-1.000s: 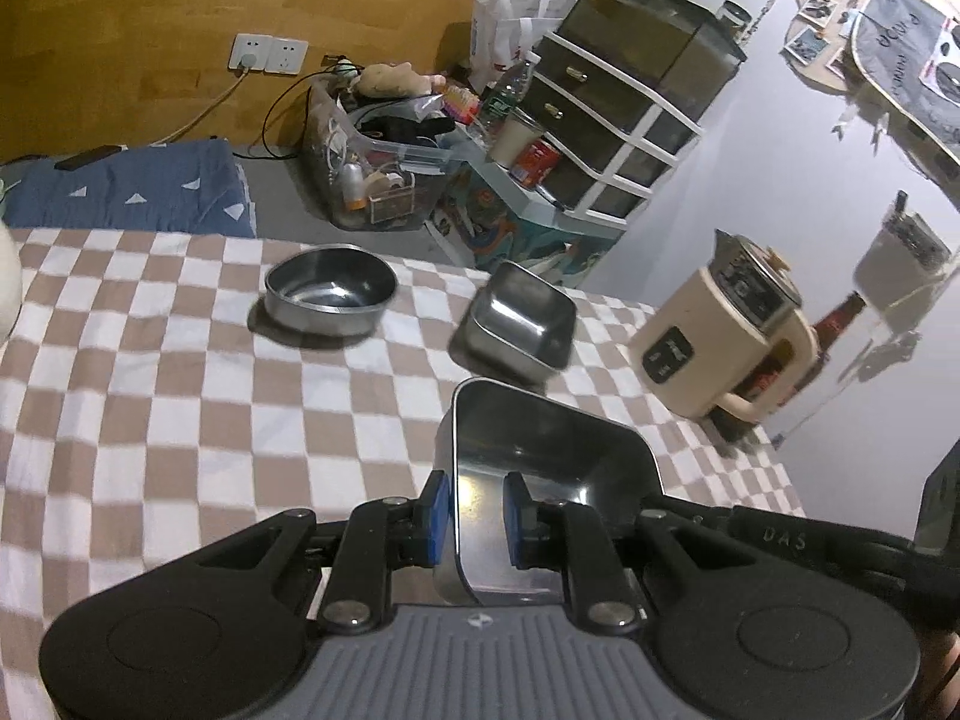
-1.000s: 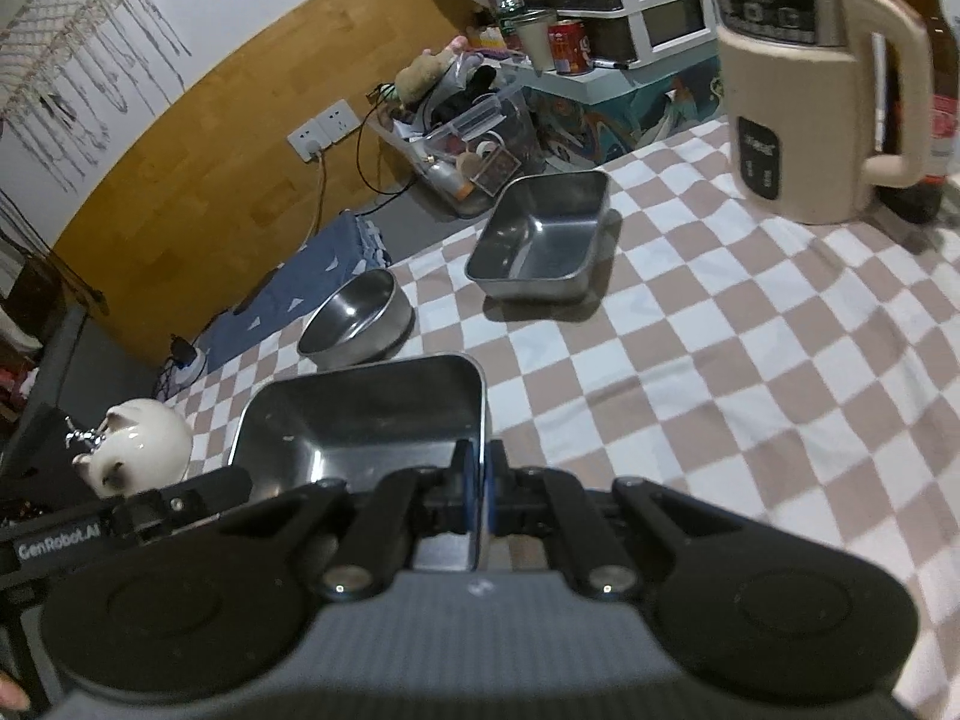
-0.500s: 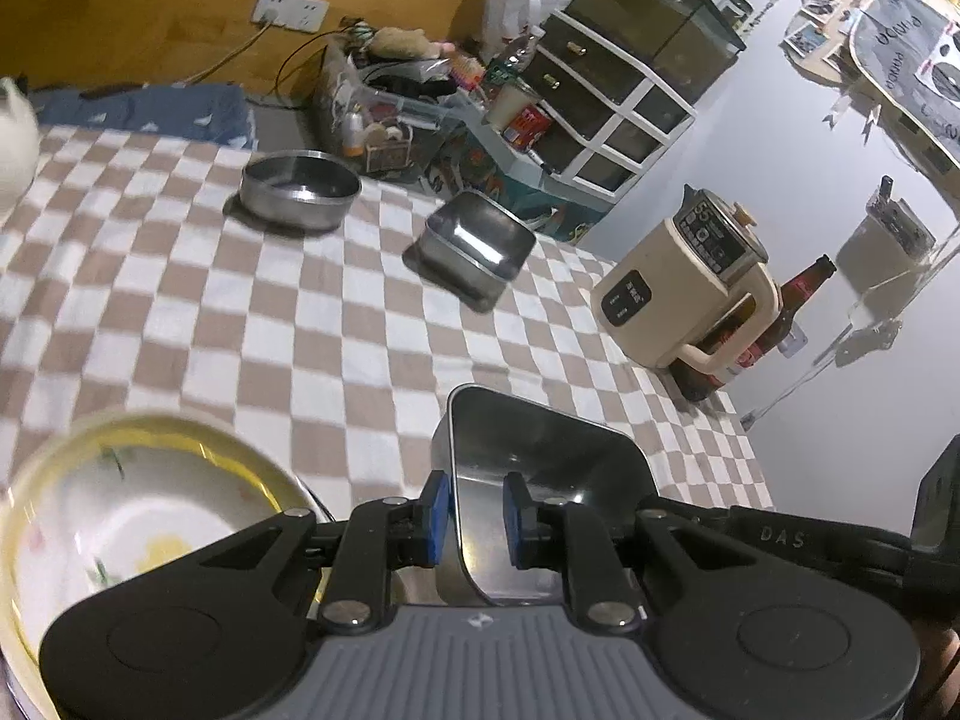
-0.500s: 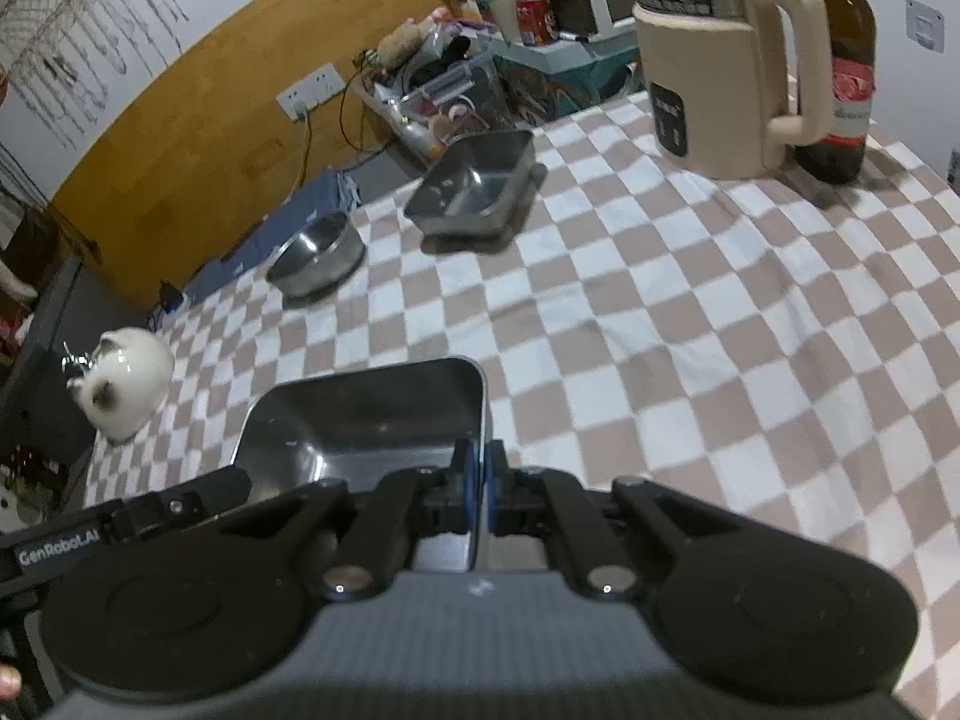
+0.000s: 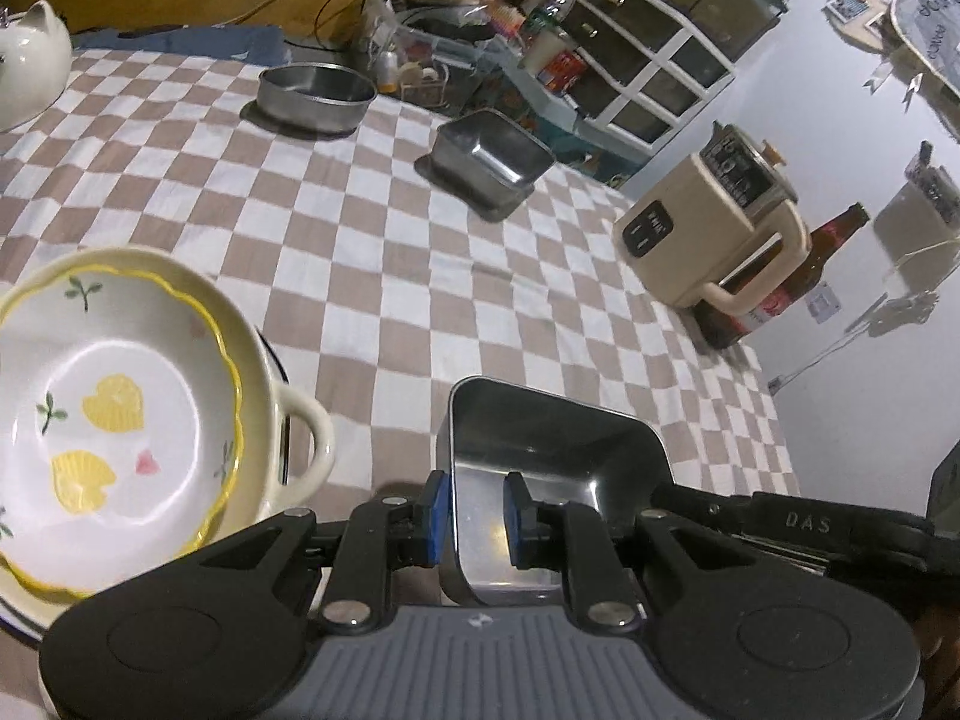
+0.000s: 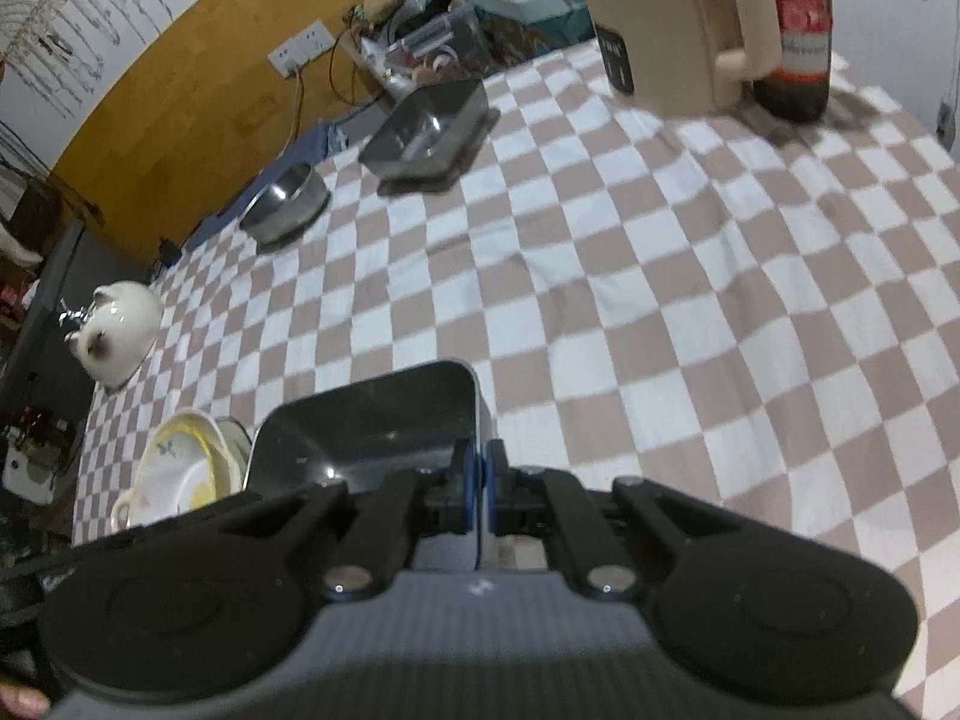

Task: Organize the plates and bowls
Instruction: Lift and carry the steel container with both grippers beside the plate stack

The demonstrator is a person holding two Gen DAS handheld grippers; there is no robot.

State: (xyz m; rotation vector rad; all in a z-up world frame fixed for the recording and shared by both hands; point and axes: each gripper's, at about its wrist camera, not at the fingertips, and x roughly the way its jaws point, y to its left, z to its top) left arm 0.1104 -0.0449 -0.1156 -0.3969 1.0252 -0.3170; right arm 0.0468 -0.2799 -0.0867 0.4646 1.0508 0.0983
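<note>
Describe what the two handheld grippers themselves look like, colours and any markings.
Both the left gripper and the right gripper are matte black with two round side housings, a ribbed grey centre plate, silver pivot bolts and blue pads on the jaws. White "DAS" lettering shows on the black body seen at the left view's right side.

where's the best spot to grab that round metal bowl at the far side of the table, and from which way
Grip the round metal bowl by its thin rim, coming down from above with one finger inside and one outside the wall. It sits upright and open on the checked cloth, with bare cloth on the near side, so the near edge looks easiest. Both grippers are already clamped on the rectangular metal tray.
</note>
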